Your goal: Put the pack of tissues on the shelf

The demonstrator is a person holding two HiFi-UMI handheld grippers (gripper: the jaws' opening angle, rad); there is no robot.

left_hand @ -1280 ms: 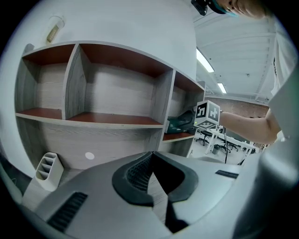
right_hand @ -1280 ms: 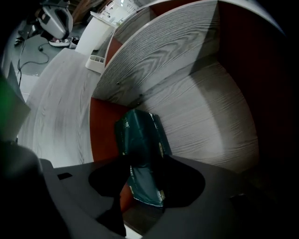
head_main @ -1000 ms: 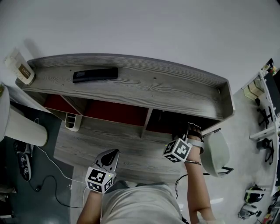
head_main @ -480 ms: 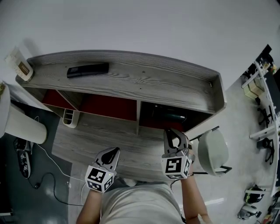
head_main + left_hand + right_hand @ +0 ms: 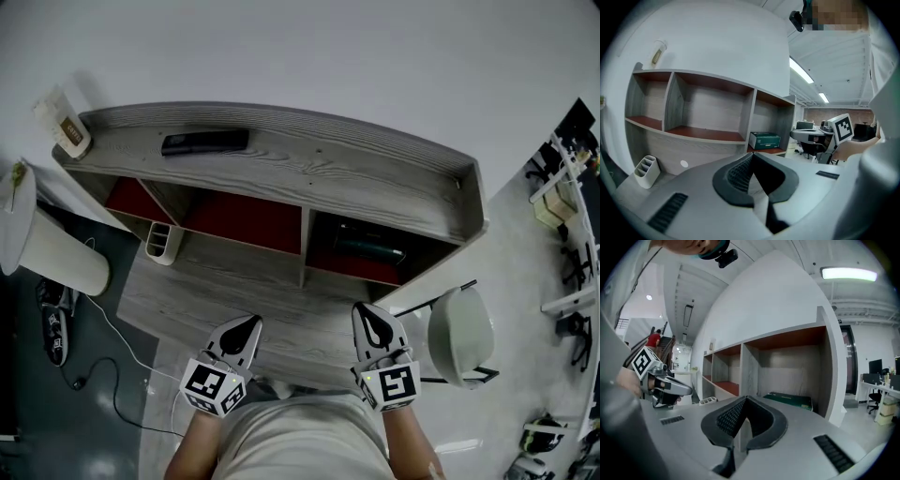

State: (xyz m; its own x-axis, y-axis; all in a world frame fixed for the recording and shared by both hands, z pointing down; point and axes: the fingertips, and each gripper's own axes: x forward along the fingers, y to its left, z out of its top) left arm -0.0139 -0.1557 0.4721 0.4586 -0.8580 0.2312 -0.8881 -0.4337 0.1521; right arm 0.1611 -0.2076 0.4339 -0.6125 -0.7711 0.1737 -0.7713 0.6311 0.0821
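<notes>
The pack of tissues (image 5: 367, 247) is a dark green box lying in the right-hand compartment of the grey wooden shelf (image 5: 281, 164). It also shows in the left gripper view (image 5: 764, 140) and the right gripper view (image 5: 790, 401). My right gripper (image 5: 367, 313) is held near my body, well short of that compartment. Its jaws are shut with nothing between them (image 5: 744, 399). My left gripper (image 5: 248, 325) hovers beside it over the desk surface, shut and empty too (image 5: 752, 155).
A black flat bar (image 5: 204, 142) lies on the shelf top, and a paper pack (image 5: 64, 124) leans at its left end. A white pen holder (image 5: 159, 245) stands on the desk. A pale chair (image 5: 459, 333) is at the right, a white round stand (image 5: 42, 248) at the left.
My right gripper has drawn back out of the right compartment toward my body and shut its jaws. The green pack stays in the compartment. The left gripper has barely moved.
</notes>
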